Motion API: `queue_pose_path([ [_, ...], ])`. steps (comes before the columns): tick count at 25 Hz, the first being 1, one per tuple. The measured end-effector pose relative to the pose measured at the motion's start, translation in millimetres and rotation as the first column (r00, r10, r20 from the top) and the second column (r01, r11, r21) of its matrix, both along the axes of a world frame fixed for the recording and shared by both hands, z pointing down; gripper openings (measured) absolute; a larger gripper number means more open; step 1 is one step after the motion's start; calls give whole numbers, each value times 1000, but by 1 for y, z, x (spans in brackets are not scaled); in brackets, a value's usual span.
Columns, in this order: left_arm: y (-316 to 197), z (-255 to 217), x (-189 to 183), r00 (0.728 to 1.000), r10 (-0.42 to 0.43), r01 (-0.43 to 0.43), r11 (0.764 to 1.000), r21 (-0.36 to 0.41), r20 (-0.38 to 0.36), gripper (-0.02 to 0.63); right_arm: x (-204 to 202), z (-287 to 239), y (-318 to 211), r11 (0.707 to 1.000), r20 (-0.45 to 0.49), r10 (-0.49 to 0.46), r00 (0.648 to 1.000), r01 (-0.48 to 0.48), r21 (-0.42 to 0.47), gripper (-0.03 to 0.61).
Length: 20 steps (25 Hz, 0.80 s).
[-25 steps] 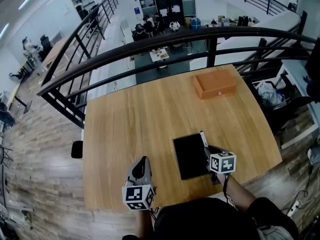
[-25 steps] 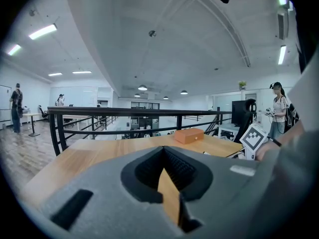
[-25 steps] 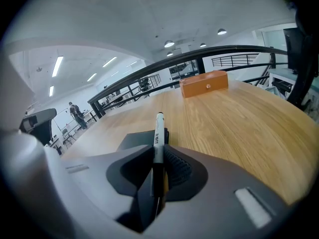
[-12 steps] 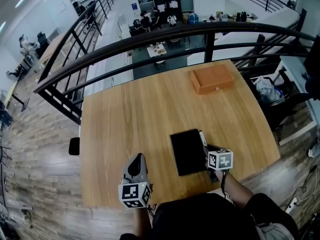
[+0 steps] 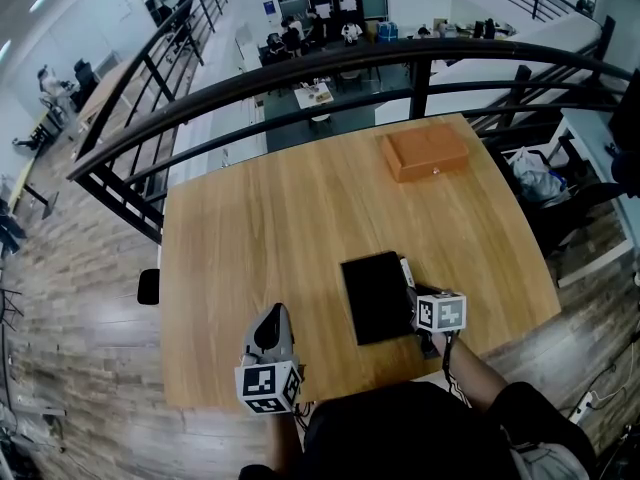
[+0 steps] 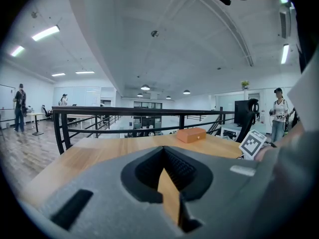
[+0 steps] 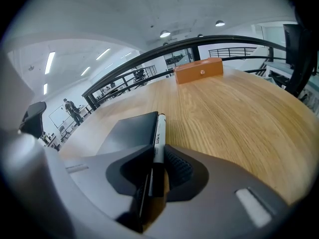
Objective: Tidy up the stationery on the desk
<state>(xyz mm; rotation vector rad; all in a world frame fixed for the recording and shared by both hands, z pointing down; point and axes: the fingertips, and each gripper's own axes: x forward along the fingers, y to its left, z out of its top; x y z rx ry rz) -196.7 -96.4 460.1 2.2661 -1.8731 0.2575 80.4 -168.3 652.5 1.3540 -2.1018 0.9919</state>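
A pale wooden desk (image 5: 260,228) with a rounded far edge stands against a black metal railing (image 5: 300,83). In the head view, a flat black rectangular notebook (image 5: 377,296) lies at about 5 o'clock from the desk's middle, near the front edge. A slim white marker pen (image 5: 406,271) with a dark near end lies on the desk along the notebook's 3 o'clock edge, just beside it. It points towards 12 o'clock. The right hand-held gripper (image 5: 414,294) reaches down over the pen's 6 o'clock end. In the right gripper view its jaws stand narrow, closed about the dark end of the pen (image 7: 159,133). The notebook's (image 7: 130,133) edge runs in just at the left jaw. An orange-brown closed wooden box (image 5: 426,151) sits well apart from them, at about 1 o'clock near the desk's far edge. It shows beyond the pen in the right gripper view (image 7: 199,70). The left hand-held gripper (image 5: 272,318) hangs over the desk at about 7 o'clock, near the front edge and well clear of the notebook. In the left gripper view its jaws (image 6: 164,168) are pressed together with nothing between them. That view aims almost level across the desk towards the box (image 6: 191,134).
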Motion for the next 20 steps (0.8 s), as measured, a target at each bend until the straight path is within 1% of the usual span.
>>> queue_pose_path([
  [4, 3, 0, -3, 1000, -8, 8, 1000, -1, -1, -3, 0, 1, 0, 1000, -3, -7, 1000, 7, -7, 87],
  [7, 4, 0, -3, 1000, -14, 14, 1000, -3, 0, -3, 0, 2, 0, 1000, 20, -7, 1000, 7, -6, 94],
  [11, 7, 5, -2, 1000, -11, 11, 1000, -24, -5, -3, 1, 0, -1, 1000, 16, -4, 1000, 4, -3, 97],
  [15, 8, -1, -2, 1000, -17, 17, 1000, -4, -2, -3, 2, -3, 1, 1000, 19, -4, 1000, 4, 0, 98],
  [20, 10, 7, -2, 1000, -15, 15, 999, -33, -2, -3, 3, 1, 1, 1000, 51, 10, 999, -10, 1, 104],
])
